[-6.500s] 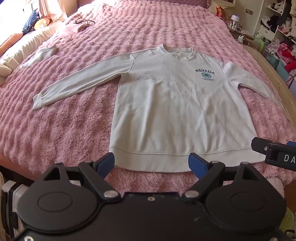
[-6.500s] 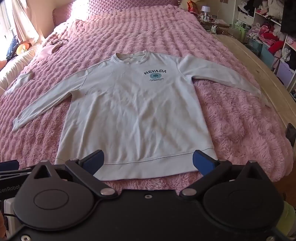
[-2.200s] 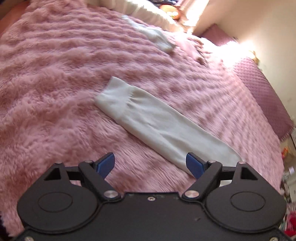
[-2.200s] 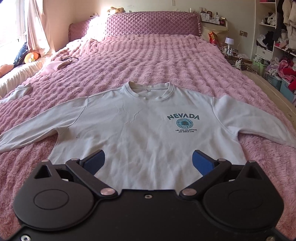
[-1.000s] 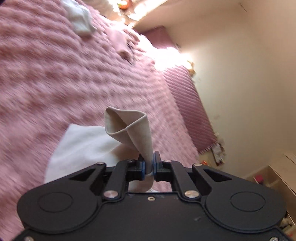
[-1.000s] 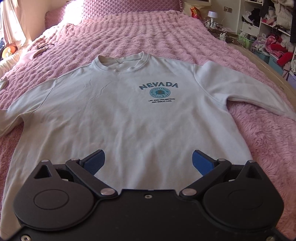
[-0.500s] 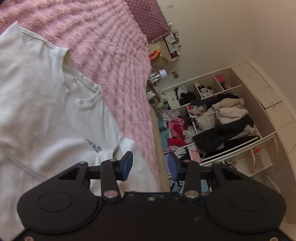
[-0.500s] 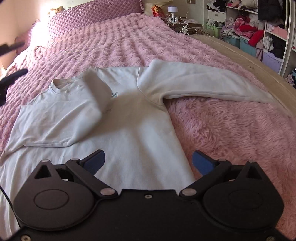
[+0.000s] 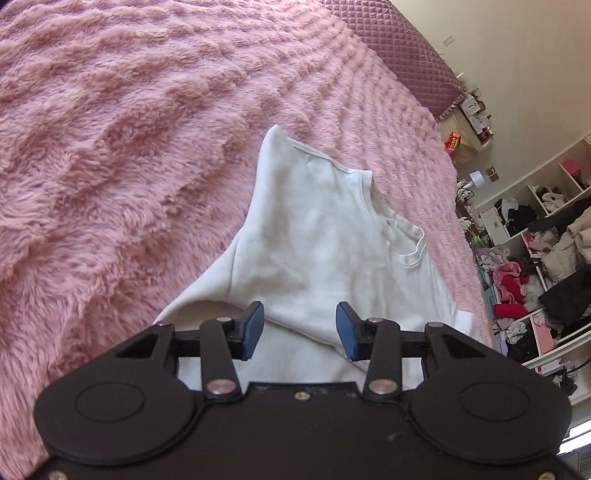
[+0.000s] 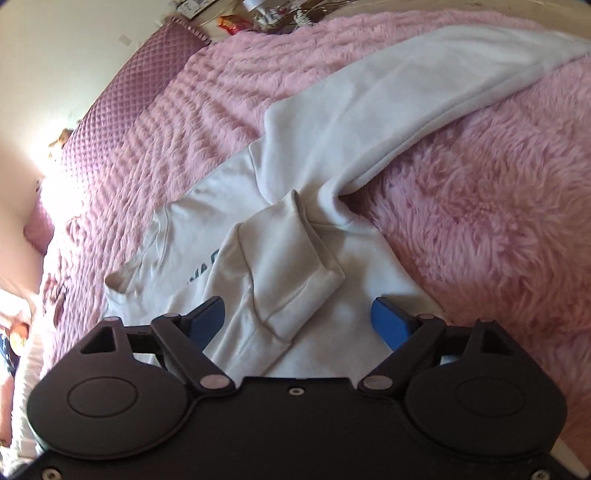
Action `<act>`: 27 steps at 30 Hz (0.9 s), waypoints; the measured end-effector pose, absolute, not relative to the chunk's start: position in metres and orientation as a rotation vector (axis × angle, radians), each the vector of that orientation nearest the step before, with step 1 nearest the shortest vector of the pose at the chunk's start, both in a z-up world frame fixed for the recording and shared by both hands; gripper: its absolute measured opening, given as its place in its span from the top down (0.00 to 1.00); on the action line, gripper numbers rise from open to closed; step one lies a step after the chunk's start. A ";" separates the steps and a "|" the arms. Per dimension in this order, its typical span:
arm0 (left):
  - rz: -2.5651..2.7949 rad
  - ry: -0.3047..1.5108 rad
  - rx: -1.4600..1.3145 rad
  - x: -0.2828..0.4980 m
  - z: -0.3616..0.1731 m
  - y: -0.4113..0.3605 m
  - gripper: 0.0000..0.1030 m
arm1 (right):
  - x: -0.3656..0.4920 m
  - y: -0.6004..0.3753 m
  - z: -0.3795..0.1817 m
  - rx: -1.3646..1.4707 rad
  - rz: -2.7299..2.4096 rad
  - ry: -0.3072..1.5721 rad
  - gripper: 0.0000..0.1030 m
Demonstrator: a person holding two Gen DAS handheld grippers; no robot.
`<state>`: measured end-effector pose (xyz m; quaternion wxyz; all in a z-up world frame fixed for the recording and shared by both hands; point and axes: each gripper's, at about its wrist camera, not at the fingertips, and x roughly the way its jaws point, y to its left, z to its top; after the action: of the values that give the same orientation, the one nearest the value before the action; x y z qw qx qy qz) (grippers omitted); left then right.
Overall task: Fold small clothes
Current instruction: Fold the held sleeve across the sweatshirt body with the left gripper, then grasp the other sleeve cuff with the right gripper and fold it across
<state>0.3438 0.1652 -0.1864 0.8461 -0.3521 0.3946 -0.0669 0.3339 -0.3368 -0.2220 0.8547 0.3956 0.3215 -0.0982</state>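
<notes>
A white long-sleeved sweatshirt [image 9: 325,251] lies flat on the pink fluffy bedspread [image 9: 110,147]. Its left sleeve is folded across the chest, and the cuff [image 10: 291,266] covers part of the blue print. The other sleeve [image 10: 424,85] lies stretched out to the side on the bedspread. My left gripper [image 9: 300,332] is open and empty, just above the folded shoulder. My right gripper [image 10: 299,319] is open and empty, low over the folded cuff and the chest.
A purple quilted headboard [image 9: 402,51] stands at the far end of the bed. Open shelves with piles of clothes [image 9: 546,266] stand beyond the bed's right side. A bedside table with small items [image 10: 258,14] is near the headboard.
My left gripper carried the left sleeve over the chest, let it go and opened. My right gripper has swung toward the right side and dropped closer to the shirt.
</notes>
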 end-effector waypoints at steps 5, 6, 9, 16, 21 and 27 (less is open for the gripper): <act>-0.125 0.865 -0.719 0.353 -0.196 0.155 0.57 | 0.348 -0.333 -0.217 0.802 -0.240 0.710 0.91; -0.119 0.867 -0.706 0.354 -0.197 0.154 0.57 | 0.343 -0.335 -0.213 0.813 -0.224 0.689 0.93; -0.081 0.870 -0.666 0.354 -0.198 0.156 0.56 | 0.322 -0.343 -0.196 0.800 -0.208 0.621 0.96; -0.040 0.895 -0.702 0.348 -0.201 0.165 0.56 | 0.306 -0.355 -0.216 0.743 -0.214 0.716 0.87; -0.105 0.828 -0.685 0.339 -0.170 0.149 0.56 | 0.292 -0.342 -0.182 0.605 -0.245 0.571 0.66; -0.129 0.830 -0.611 0.358 -0.171 0.119 0.52 | 0.322 -0.329 -0.188 0.605 -0.097 0.625 0.54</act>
<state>0.3584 0.1186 -0.1711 0.8681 -0.2920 0.3967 -0.0615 0.3225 -0.3286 -0.1877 0.9058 0.2928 0.3026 -0.0471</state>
